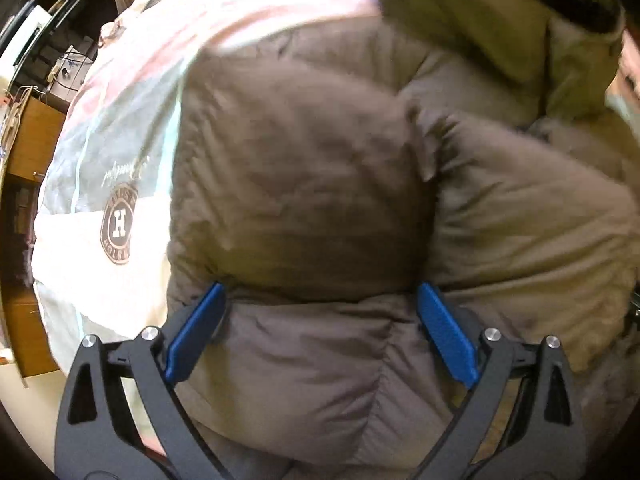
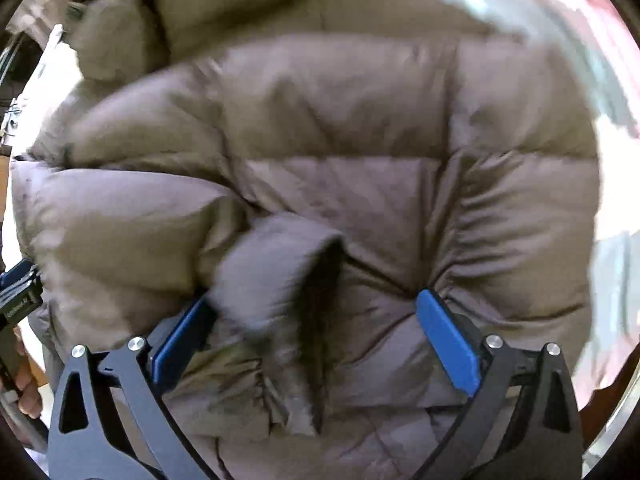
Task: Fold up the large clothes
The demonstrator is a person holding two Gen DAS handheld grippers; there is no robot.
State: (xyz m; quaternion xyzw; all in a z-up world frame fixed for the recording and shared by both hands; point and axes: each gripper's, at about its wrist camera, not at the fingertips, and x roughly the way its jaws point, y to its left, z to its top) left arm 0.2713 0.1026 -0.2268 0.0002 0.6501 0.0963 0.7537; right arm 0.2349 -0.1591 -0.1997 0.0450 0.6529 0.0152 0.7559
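Filling both views ahead of the claws: brown puffer jacket (image 1: 304,184), lying on a pale printed bedspread (image 1: 116,128) that shows left of the left gripper (image 1: 320,296). Left gripper spread wide, jacket bulging between its blue pads. Right gripper (image 2: 316,304) also spread, sleeve cuff (image 2: 280,264) between its fingers.

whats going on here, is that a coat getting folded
Yes. A person is working a brown puffer jacket with two handheld grippers on a bed cover with a round H logo. The left gripper and right gripper are both spread wide, pressed into the padding. The sleeve cuff lies across the body.
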